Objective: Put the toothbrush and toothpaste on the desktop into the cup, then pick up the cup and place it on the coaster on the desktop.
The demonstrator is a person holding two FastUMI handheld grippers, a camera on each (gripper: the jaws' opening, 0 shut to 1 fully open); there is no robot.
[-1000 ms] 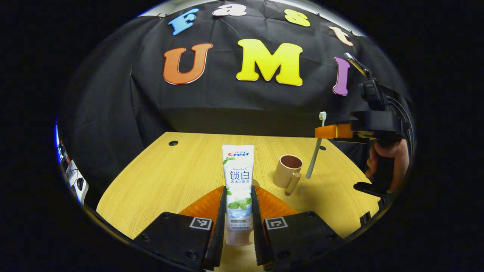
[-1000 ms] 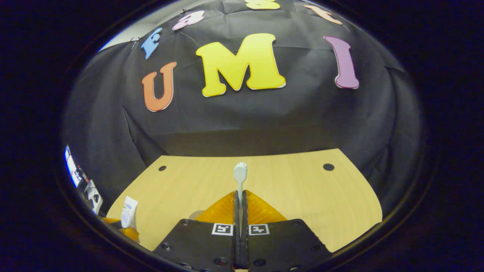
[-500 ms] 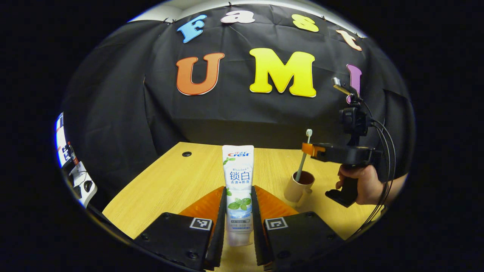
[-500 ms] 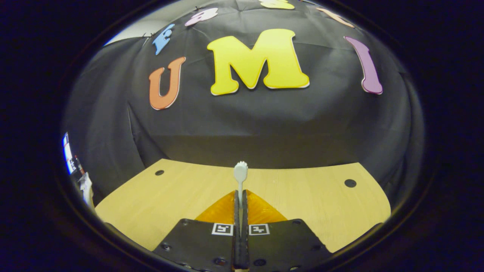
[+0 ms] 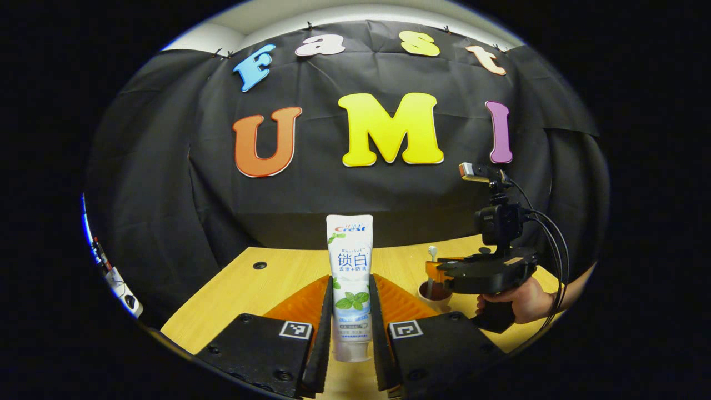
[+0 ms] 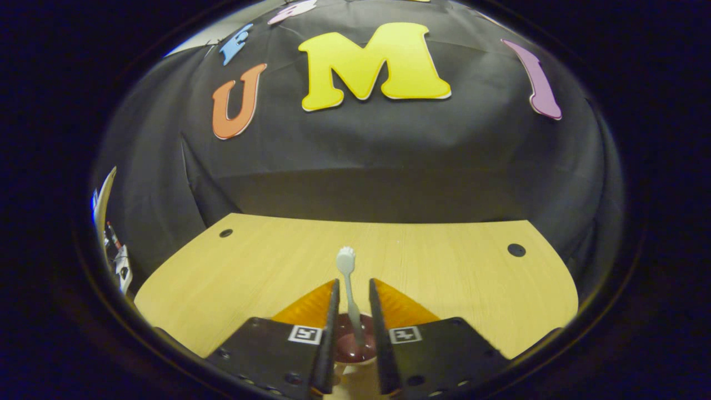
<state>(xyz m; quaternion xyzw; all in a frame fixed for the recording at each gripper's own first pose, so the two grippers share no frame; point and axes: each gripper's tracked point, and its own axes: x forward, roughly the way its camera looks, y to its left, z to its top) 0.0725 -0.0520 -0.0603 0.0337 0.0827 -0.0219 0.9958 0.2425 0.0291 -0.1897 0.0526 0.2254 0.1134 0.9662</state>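
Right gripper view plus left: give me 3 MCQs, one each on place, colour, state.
1. Where does the toothbrush stand?
A. flat on the desk
B. in the cup
C. on a coaster

2. What colour is the inside of the cup?
A. dark reddish brown
B. blue
C. white

3. How is the toothpaste held?
A. lying loose on the desk
B. clamped upright in the left gripper
C. standing in the cup

Answers:
1 B: in the right gripper view its handle runs down into the cup, between the open fingers of the right gripper.
2 A: the right gripper view shows the dark lining.
3 B: both fingers press on the tube's sides.
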